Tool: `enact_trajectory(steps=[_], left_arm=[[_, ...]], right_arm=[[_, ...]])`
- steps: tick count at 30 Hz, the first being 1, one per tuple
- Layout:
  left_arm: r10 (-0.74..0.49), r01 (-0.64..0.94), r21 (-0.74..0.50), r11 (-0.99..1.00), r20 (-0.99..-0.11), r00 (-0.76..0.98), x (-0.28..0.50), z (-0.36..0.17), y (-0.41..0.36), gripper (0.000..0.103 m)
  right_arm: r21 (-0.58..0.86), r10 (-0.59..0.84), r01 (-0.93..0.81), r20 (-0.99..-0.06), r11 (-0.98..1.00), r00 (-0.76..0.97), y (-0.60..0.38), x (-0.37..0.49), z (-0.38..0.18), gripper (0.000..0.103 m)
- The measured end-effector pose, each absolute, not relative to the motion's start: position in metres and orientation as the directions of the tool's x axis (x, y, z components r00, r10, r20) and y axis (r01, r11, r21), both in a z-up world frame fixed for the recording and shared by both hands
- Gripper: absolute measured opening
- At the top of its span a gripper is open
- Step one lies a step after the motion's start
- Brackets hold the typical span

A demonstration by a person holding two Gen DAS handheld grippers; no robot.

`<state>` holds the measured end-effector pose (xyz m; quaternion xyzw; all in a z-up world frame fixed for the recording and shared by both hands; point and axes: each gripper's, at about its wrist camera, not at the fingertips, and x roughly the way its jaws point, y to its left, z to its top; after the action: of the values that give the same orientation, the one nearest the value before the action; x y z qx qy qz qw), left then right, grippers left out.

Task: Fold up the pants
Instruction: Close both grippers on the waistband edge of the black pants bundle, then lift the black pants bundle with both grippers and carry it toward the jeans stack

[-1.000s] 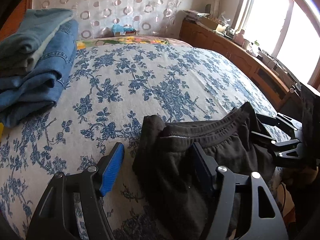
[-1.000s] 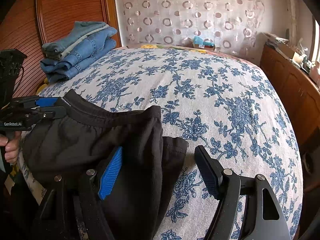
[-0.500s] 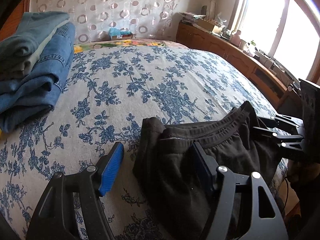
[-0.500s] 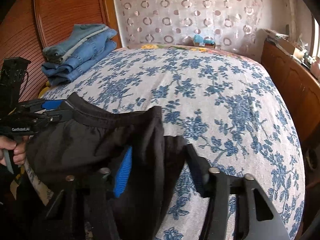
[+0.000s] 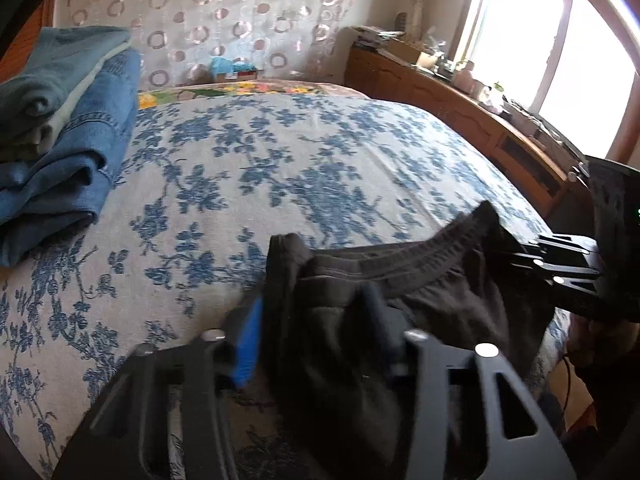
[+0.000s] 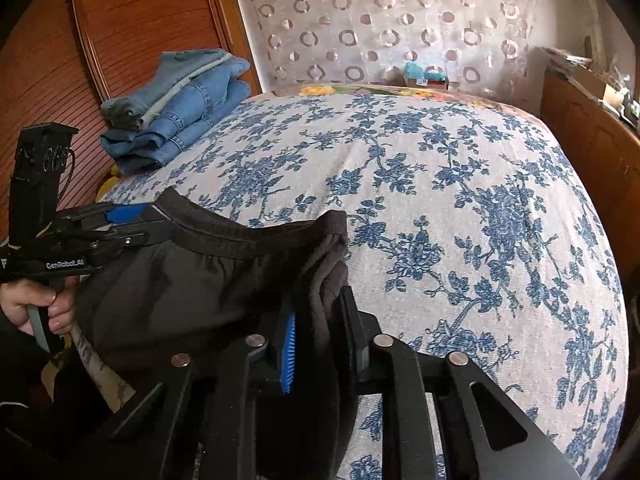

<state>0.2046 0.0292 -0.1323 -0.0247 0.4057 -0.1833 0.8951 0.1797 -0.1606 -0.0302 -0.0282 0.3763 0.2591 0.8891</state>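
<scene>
Black pants (image 5: pixel 420 292) lie bunched at the near edge of the flowered bed (image 5: pixel 280 152), waistband facing away from me. My left gripper (image 5: pixel 312 332) is closing on the waistband's left corner, and the cloth fills the gap between its blue pad and black finger. From the right wrist view this gripper (image 6: pixel 132 224) pinches that corner, with a person's hand (image 6: pixel 36 304) on its handle. My right gripper (image 6: pixel 320 340) is closing too, its pads pressing a thick fold of the pants (image 6: pixel 192 288) at the right corner. In the left wrist view it (image 5: pixel 532 256) clamps the waistband's end.
A stack of folded jeans (image 5: pixel 60 140) (image 6: pixel 180 112) sits at the bed's far left by the wooden headboard (image 6: pixel 120 40). A wooden sideboard (image 5: pixel 460 112) with clutter runs along the right under the window. A small box (image 5: pixel 232 72) stands past the bed's far end.
Both grippers have narrowed from wide open onto the waistband corners, the right one first. Neither hand has shifted, and the pants have kept their place.
</scene>
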Motion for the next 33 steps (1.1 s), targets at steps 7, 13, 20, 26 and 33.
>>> enact_trajectory(steps=[7, 13, 20, 26, 33], left_arm=[[-0.369, 0.305, -0.219, 0.927, -0.674, 0.64, 0.192, -0.118, 0.032, 0.018], [-0.381, 0.315, -0.22, 0.923, -0.631, 0.675, 0.177, -0.096, 0.032, 0.014], [-0.381, 0.313, -0.218, 0.924, -0.574, 0.725, 0.166, -0.065, 0.038, 0.014], [-0.365, 0.313, -0.187, 0.931, -0.518, 0.774, 0.165, -0.033, 0.044, 0.014], [-0.34, 0.299, -0.161, 0.941, -0.457, 0.822, 0.163, -0.003, 0.054, 0.014]], right_arm=[[0.165, 0.467, -0.487, -0.649, 0.857, 0.601, -0.162, 0.172, -0.023, 0.013], [0.158, 0.488, -0.505, -0.603, 0.849, 0.631, -0.163, 0.159, -0.006, 0.012], [0.123, 0.498, -0.525, -0.549, 0.842, 0.671, -0.163, 0.145, 0.021, 0.012], [0.049, 0.498, -0.551, -0.5, 0.833, 0.708, -0.155, 0.141, 0.049, 0.012], [0.0, 0.512, -0.571, -0.443, 0.821, 0.736, -0.148, 0.144, 0.078, 0.012]])
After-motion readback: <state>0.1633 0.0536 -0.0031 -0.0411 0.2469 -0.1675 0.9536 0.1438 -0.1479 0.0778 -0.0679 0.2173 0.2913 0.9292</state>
